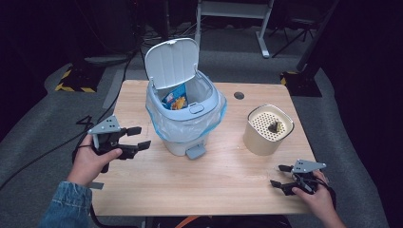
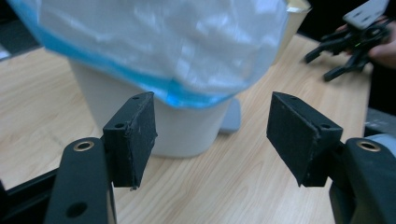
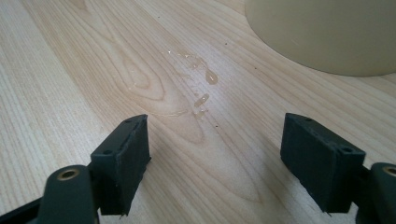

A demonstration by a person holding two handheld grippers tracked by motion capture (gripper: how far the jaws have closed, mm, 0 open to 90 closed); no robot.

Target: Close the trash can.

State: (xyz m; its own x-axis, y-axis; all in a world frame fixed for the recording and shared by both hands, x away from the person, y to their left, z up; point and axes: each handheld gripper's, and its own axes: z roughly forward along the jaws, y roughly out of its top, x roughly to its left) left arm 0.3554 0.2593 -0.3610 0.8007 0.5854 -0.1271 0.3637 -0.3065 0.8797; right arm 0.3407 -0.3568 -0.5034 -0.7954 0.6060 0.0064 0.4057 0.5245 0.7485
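A white bin (image 1: 185,114) with a plastic bag (image 1: 166,124) in it stands in the middle of the table (image 1: 223,183). Its lid (image 1: 172,61) is tipped up, and a blue snack packet (image 1: 175,98) can be seen inside. The left gripper (image 1: 138,137) is held just beside the bin, pointing at it, with its fingers (image 2: 133,135) spread and nothing between them. The right gripper (image 1: 280,175) is kept low near the front right corner, also spread and empty. A cream pot (image 1: 267,129) with a holey top stands close by, and a few wet drops (image 3: 201,88) lie on the wood.

The bag rim looks like the next thing to be grabbed. It should be pinched on the blue edge (image 2: 187,95), where the plastic is folded thick. The pull should be made slowly, so the thin bag is not torn and the bin is not tipped.
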